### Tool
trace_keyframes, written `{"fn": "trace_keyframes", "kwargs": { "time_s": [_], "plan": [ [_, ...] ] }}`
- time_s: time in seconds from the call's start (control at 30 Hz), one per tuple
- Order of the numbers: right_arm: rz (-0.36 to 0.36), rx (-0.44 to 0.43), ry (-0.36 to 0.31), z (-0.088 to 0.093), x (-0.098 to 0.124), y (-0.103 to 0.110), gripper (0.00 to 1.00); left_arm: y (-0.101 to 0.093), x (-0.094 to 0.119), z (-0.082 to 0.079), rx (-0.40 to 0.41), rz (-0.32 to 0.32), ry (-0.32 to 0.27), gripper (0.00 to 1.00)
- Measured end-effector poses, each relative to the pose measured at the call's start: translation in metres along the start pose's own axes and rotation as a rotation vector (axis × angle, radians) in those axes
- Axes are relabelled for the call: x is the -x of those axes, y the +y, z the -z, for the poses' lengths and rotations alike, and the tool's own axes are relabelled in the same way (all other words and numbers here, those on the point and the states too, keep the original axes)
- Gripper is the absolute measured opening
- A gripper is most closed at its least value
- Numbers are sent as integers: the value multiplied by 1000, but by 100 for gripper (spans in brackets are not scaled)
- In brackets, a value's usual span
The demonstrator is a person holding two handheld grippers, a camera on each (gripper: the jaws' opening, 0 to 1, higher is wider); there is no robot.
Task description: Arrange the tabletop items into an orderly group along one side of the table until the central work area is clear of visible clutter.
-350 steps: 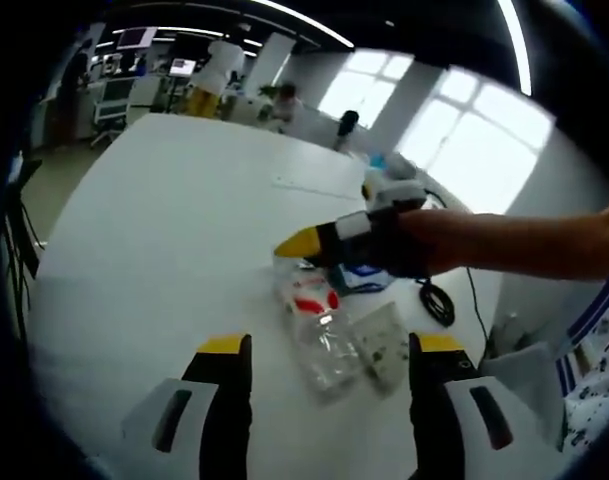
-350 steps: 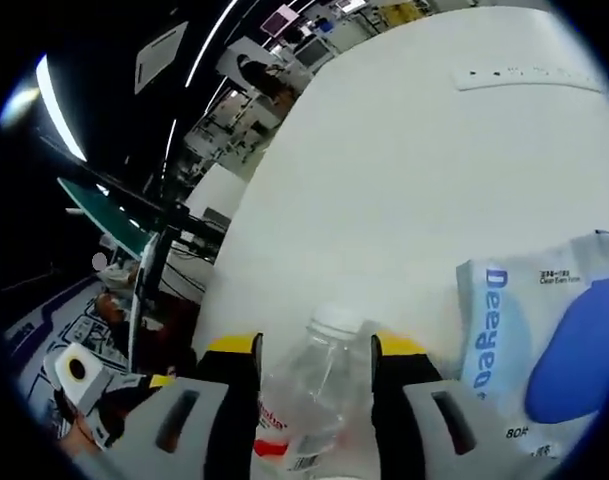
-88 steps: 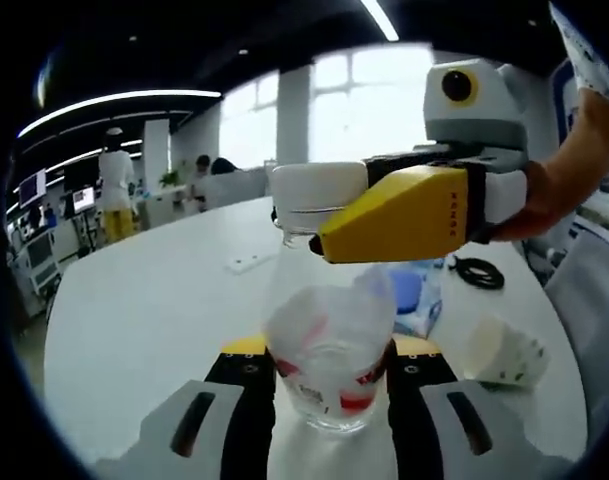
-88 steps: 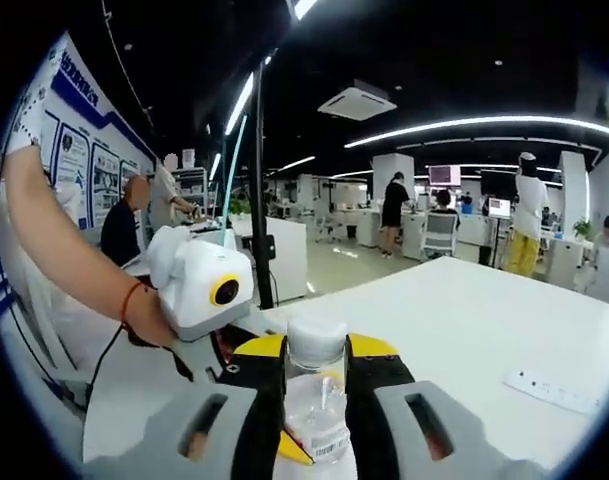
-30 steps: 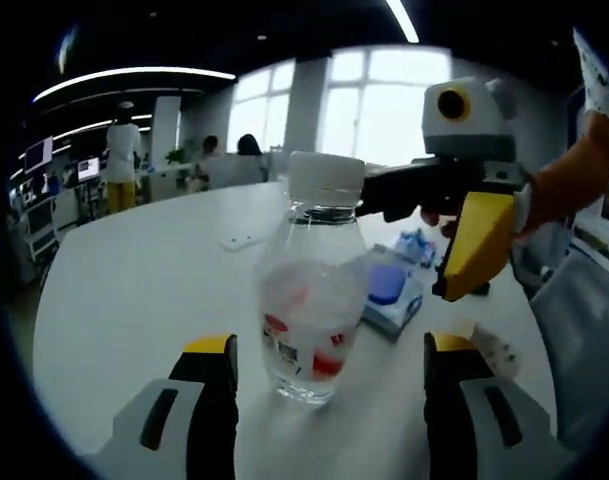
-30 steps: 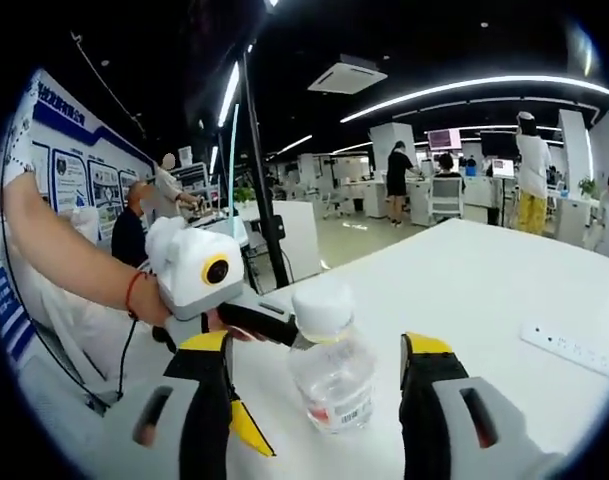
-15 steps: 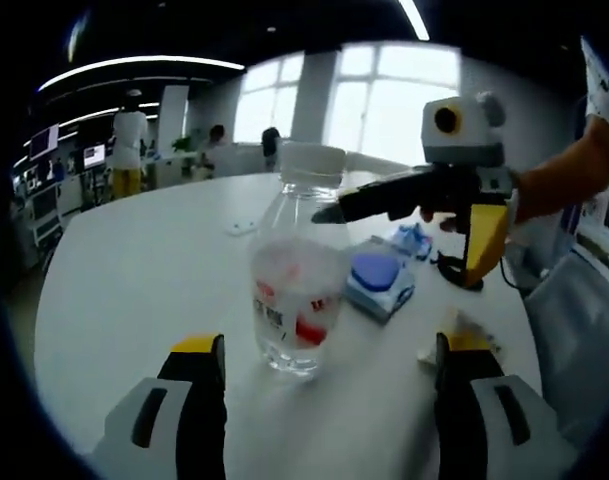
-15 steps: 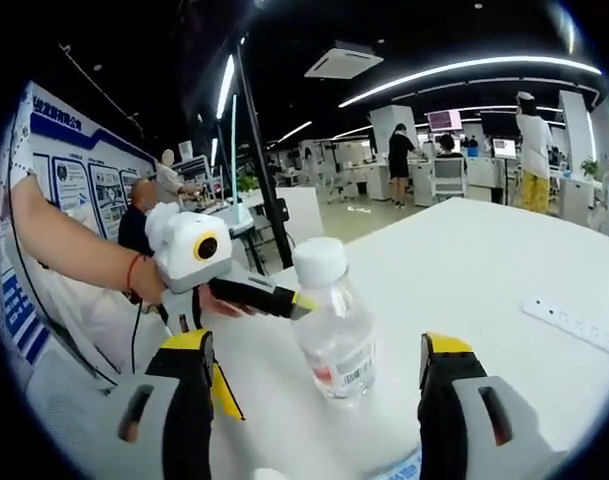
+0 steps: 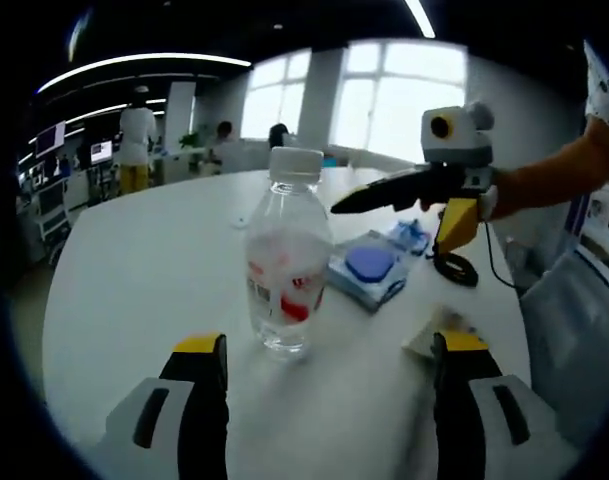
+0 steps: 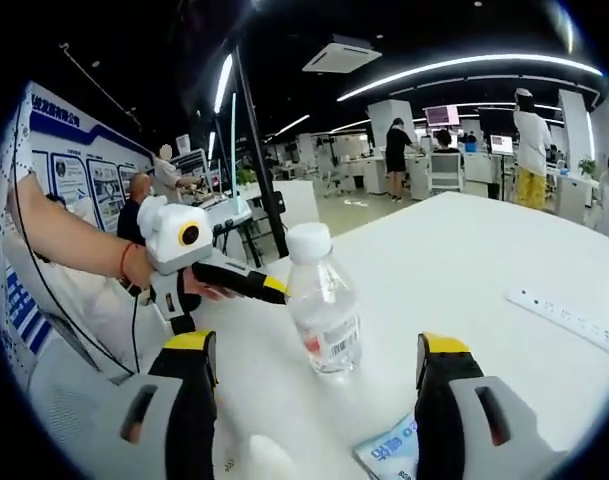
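A clear plastic bottle (image 9: 286, 262) with a white cap and red label stands upright on the white table (image 9: 134, 260), free of both grippers. My left gripper (image 9: 324, 352) is open, and the bottle stands beyond the gap between its jaws. My right gripper (image 9: 390, 229) reaches in from the right, open, its upper jaw tip close behind the bottle. In the right gripper view the bottle (image 10: 323, 301) stands ahead of my open right gripper (image 10: 314, 350). There the left gripper (image 10: 229, 310), held by a hand, is open with one yellow tip beside the bottle.
A wipes pack with a blue lid (image 9: 369, 268) lies right of the bottle, its corner (image 10: 394, 445) near my right jaws. A crumpled white wrapper (image 9: 432, 332) and a black cable (image 9: 454, 270) lie further right. A white power strip (image 10: 569, 320) lies on the far table.
The bottle, first lying down, was stood upright by both grippers, shut on it. Both have since opened and drawn back from it; it stands alone.
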State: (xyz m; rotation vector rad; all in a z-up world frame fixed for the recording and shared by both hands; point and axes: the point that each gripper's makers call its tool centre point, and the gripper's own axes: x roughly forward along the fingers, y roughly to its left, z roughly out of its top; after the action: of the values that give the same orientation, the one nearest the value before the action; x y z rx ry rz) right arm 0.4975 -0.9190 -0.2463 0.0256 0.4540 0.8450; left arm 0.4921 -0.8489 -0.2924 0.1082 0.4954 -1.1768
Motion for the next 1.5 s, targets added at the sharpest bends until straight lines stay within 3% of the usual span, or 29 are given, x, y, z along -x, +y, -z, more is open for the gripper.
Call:
{"fn": "trace_keyframes", "kwargs": {
  "time_s": [0.67,1.23,1.5],
  "plan": [
    [-1,15,62,20,32,-3,78,-24,21,3,12,-10,5,81],
    [-96,53,170,40,49,5,76,-41,39,16,42,-36,5,80],
    [-174,69,234,53,52,18,72,-48,44,21,53,-38,14,79]
  ]
}}
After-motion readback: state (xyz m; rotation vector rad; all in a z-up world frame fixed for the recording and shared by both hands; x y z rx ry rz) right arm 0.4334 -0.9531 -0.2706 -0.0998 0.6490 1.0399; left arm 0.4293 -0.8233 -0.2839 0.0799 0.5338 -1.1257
